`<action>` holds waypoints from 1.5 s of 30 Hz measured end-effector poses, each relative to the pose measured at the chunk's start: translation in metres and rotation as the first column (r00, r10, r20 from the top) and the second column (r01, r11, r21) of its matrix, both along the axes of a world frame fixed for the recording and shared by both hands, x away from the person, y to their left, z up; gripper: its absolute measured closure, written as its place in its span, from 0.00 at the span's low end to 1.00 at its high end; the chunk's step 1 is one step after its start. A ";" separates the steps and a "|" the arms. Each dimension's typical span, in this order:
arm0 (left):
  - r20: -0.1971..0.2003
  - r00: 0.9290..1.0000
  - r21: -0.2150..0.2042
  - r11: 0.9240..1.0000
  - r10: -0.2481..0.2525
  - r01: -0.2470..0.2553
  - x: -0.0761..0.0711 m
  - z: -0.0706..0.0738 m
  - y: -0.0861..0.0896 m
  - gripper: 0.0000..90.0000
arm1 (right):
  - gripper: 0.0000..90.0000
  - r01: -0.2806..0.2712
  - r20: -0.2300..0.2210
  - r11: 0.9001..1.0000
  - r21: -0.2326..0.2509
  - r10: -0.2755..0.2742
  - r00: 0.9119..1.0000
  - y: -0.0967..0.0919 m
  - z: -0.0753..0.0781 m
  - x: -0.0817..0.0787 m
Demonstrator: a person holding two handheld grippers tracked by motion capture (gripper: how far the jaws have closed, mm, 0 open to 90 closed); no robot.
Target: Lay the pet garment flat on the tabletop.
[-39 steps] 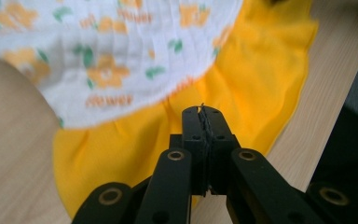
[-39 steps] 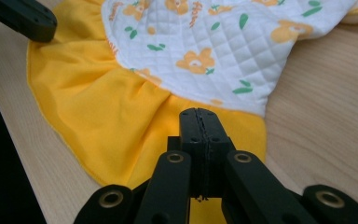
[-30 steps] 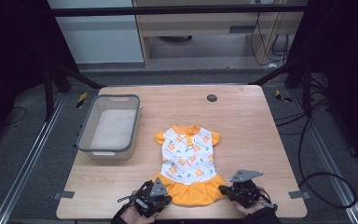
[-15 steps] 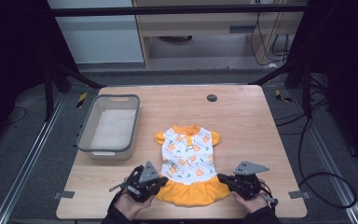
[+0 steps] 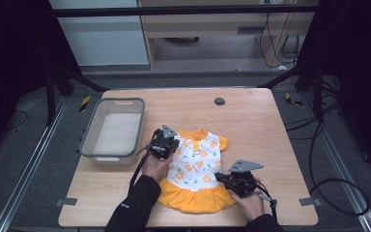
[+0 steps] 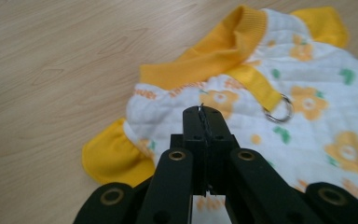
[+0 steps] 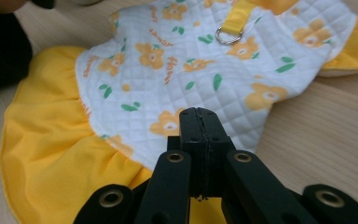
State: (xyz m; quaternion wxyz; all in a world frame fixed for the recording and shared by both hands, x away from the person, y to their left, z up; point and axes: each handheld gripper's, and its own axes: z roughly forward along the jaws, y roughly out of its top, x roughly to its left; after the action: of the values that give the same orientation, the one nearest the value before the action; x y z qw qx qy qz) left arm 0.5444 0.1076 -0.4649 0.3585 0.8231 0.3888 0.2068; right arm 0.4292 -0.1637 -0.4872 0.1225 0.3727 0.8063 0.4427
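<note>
Here the small pet dress (image 5: pixel 195 169), white quilted cloth printed with orange flowers and edged with a yellow collar, sleeves and skirt, lies flat on the wooden table (image 5: pixel 261 130), nearer its front edge than its far one and roughly midway between the left and right edges. The left gripper (image 5: pixel 165 143) sits at the dress's left shoulder, close to the yellow sleeve; in the left gripper view its fingers (image 6: pixel 193 126) are pressed together with no cloth between them, their tips over the white chest panel just short of the collar and the metal ring (image 6: pixel 279 110). Whether the tips rest on the fabric or hover just above it cannot be told. The right gripper (image 5: pixel 223 178) sits at the dress's right side, where the white bodice meets the yellow skirt. In the right gripper view its fingers (image 7: pixel 190 126) are likewise pressed together and pinch nothing, with their tips above the lower edge of the quilted panel. A grey plastic bin (image 5: pixel 112 153) stands near the table's left edge, just beside the left gripper.
</note>
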 end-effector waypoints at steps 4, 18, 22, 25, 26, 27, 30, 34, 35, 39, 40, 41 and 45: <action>-0.030 0.999 0.018 0.999 0.041 -0.041 0.023 -0.020 -0.006 0.98 | 1.00 -0.025 -0.012 0.999 -0.032 0.025 1.000 0.009 -0.005 -0.003; -0.012 0.996 0.069 0.994 0.086 -0.085 0.039 -0.032 -0.010 1.00 | 1.00 -0.056 -0.092 0.993 -0.108 0.046 0.995 0.010 -0.014 -0.008; -0.013 0.996 0.081 0.993 0.088 -0.086 0.042 -0.031 -0.013 1.00 | 1.00 -0.061 -0.094 0.992 -0.109 0.050 0.994 0.008 -0.014 -0.009; -0.033 0.995 0.069 0.994 0.090 -0.088 0.041 -0.028 -0.011 0.99 | 1.00 -0.058 -0.093 0.993 -0.100 0.049 0.994 0.008 -0.013 -0.008; -0.041 0.995 0.062 0.994 0.089 -0.087 0.040 -0.027 -0.010 0.97 | 1.00 -0.056 -0.093 0.994 -0.091 0.048 0.995 0.008 -0.012 -0.008; -0.045 0.995 0.054 0.995 0.085 -0.083 0.038 -0.023 -0.008 0.97 | 1.00 -0.056 -0.093 0.994 -0.091 0.048 0.995 0.008 -0.012 -0.008; -0.020 0.998 0.039 0.998 0.058 -0.057 0.029 -0.009 -0.002 0.96 | 1.00 -0.039 -0.052 0.998 -0.057 0.036 0.998 0.006 -0.004 -0.007; -0.006 1.000 -0.031 0.999 0.008 -0.008 0.009 0.015 0.012 0.98 | 1.00 0.010 0.022 1.000 0.015 -0.010 1.000 -0.006 0.016 -0.001; -0.005 1.000 -0.045 0.999 -0.003 0.003 0.005 0.018 0.014 0.98 | 1.00 0.010 0.022 1.000 0.015 -0.010 1.000 -0.006 0.016 -0.001; 0.001 0.998 -0.057 0.996 -0.063 0.063 -0.019 0.031 0.022 0.99 | 1.00 0.047 0.048 0.997 0.053 -0.050 0.998 -0.015 0.027 0.010; 0.001 0.997 -0.052 0.995 -0.081 0.081 -0.025 0.032 0.023 1.00 | 1.00 0.058 0.057 0.996 0.067 -0.061 0.997 -0.018 0.031 0.016; -0.001 0.996 -0.051 0.995 -0.091 0.091 -0.030 0.033 0.023 1.00 | 1.00 0.058 0.057 0.996 0.067 -0.061 0.997 -0.018 0.031 0.016; -0.012 0.991 -0.052 0.990 -0.135 0.134 -0.053 0.030 0.028 1.00 | 1.00 0.084 0.085 0.993 0.079 -0.091 0.992 -0.018 0.037 0.033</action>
State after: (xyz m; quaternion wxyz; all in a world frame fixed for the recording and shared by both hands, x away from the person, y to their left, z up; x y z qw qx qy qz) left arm 0.4913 0.1357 -0.4351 0.3896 0.8396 0.3402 0.1661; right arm 0.4617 -0.1821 -0.4504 0.1630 0.3922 0.7656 0.4831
